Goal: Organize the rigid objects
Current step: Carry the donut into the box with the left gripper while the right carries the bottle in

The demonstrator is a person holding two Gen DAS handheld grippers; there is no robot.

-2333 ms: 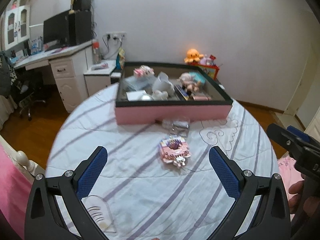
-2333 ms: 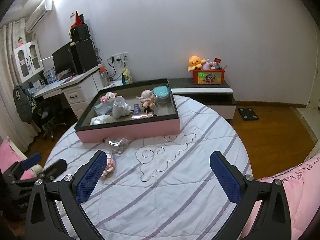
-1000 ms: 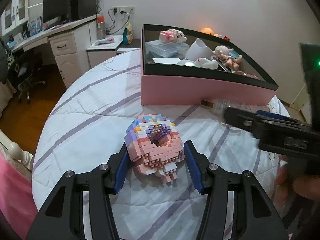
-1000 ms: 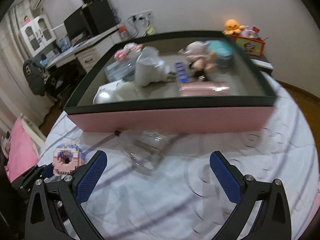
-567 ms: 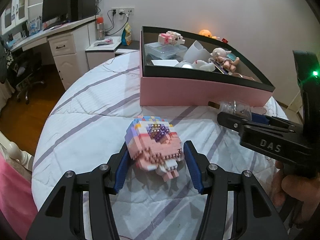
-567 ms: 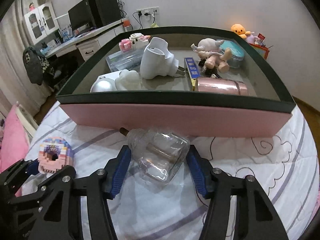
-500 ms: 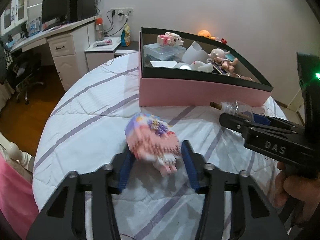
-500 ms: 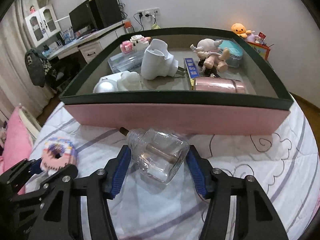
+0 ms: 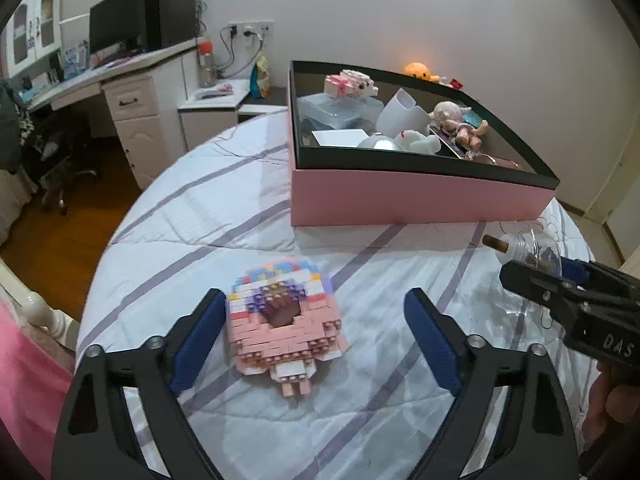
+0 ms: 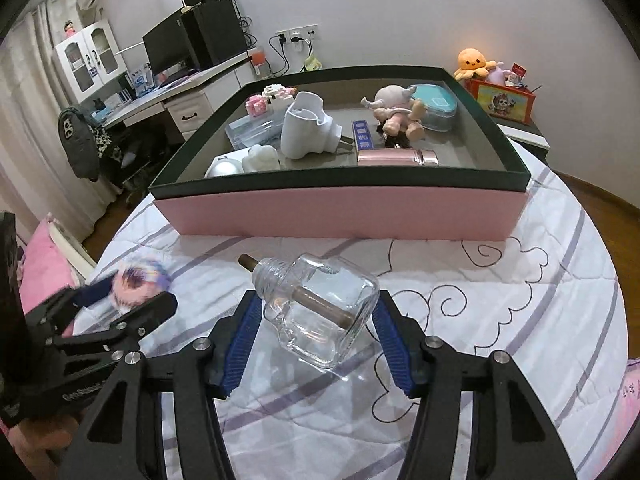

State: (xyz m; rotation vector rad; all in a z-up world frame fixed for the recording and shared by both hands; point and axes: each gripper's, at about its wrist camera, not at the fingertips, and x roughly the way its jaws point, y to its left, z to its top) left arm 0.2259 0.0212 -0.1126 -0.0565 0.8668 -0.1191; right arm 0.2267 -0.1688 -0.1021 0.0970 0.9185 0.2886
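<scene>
A pink and pastel brick donut [image 9: 284, 320] lies flat on the striped bedspread between the fingers of my left gripper [image 9: 314, 295]. The jaws are opening; the left pad stands close beside the donut and the right pad is well clear of it. My right gripper [image 10: 318, 300] is shut on a clear glass bottle [image 10: 320, 312] with a brown wick, tilted neck-left, just above the bedspread. In the left wrist view the bottle [image 9: 528, 248] and the right gripper [image 9: 560, 280] show at the right edge. The donut [image 10: 140, 276] looks blurred in the right wrist view.
A pink box with a dark rim [image 10: 340, 212] stands just beyond both grippers, holding a white plug-in device [image 10: 304, 128], a doll, a brick toy and several other items. The round bed's edge drops to a wooden floor; a desk [image 9: 132, 92] stands at the left.
The left jaws had closed on the brick donut and tipped it up, then opened; it lies flat again. The right jaws closed on the glass bottle and raised it slightly.
</scene>
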